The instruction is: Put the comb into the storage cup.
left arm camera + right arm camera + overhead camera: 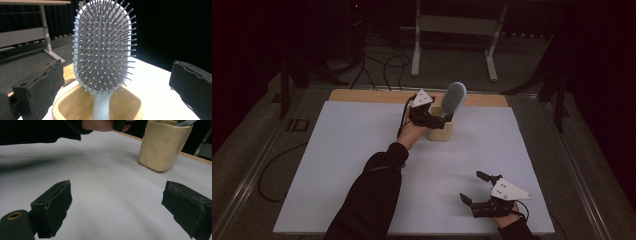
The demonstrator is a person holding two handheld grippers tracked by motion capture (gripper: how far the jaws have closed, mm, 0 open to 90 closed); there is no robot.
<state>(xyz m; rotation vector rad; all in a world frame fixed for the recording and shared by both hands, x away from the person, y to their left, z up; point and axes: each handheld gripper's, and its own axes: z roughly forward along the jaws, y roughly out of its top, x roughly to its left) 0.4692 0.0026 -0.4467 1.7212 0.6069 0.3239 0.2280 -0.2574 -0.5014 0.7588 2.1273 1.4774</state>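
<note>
Pale-blue paddle hairbrush, grey bristles facing, standing upright in cream cup; left claw spread around it; right claw spread at 5 o'clock.

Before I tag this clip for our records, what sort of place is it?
Probably a lab or recording studio: a table under a white sheet, dark curtains behind, cables across the grey floor. A hairbrush stands in a cream cup.

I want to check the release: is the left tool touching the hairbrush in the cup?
Apart. In the left gripper view, the left tool is open, and background shows between each jaw and the hairbrush, which stands in the cup.
</note>
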